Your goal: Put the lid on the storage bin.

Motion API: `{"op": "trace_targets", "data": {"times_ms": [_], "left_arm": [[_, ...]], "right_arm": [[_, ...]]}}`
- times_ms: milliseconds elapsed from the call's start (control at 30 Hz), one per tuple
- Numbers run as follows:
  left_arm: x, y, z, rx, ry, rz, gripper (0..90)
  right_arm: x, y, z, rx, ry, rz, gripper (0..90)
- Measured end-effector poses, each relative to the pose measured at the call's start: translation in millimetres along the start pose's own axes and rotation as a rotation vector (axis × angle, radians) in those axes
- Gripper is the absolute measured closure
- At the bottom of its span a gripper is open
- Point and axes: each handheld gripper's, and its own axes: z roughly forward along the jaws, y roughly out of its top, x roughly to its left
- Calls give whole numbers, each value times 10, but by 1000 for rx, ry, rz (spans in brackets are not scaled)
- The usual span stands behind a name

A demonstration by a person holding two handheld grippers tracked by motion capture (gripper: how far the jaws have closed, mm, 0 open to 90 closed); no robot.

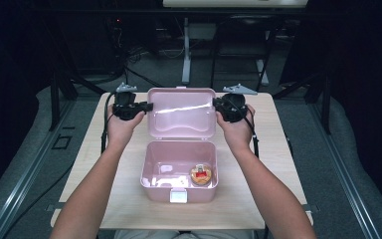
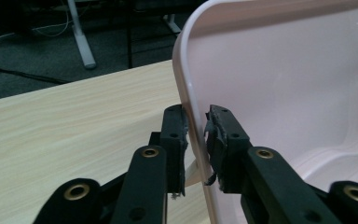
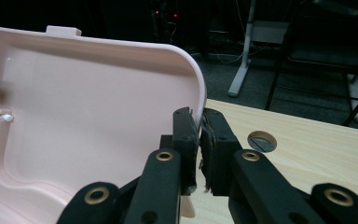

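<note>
Pink plastic lid stands open and upright behind its box, mid-table, hinged along the rear edge. Each side rim of the lid is pinched: the left gripper is clamped across the lid's left edge, the right gripper across its right edge. Gripping both edges keeps the lid square on its hinge, probably for an even swing. A round container sits in the box's front right corner. The wooden table bears the box.

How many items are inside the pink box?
1: a small round container with a red-and-orange top, in the front right corner of the pink box. The rest of the floor looks bare; glare may hide something small.
</note>
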Motion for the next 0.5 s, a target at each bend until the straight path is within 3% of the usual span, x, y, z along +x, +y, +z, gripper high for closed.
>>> {"op": "trace_targets", "data": {"times_ms": [500], "left_arm": [[-18,-13,-32,-17,-2,-3,797]], "right_arm": [[-57,-10,48,25,27,39,825]]}}
